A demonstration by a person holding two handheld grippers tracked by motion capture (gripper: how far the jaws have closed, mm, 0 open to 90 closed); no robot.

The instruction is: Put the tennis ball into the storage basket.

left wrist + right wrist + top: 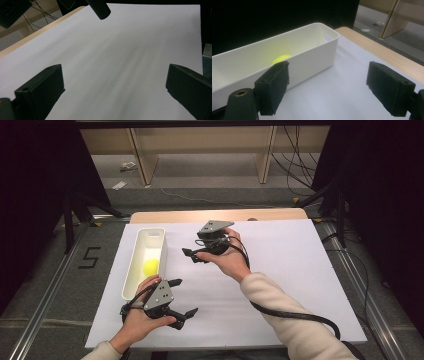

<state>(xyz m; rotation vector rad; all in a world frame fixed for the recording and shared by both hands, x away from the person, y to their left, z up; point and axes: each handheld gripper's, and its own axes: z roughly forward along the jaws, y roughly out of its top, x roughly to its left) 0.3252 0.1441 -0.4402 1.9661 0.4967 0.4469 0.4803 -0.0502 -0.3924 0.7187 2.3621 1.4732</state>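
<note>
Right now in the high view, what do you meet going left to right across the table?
White bin holding the yellow ball → left gripper → right gripper → bare white sheet.

The left gripper [183, 297] is held low at the near left in the left hand [137, 317], its jaws spread wide with nothing between them. The right gripper [191, 255] is held farther out in the right hand [230, 260], pointed leftward, jaws parted and empty, the forearm sleeved.
</note>
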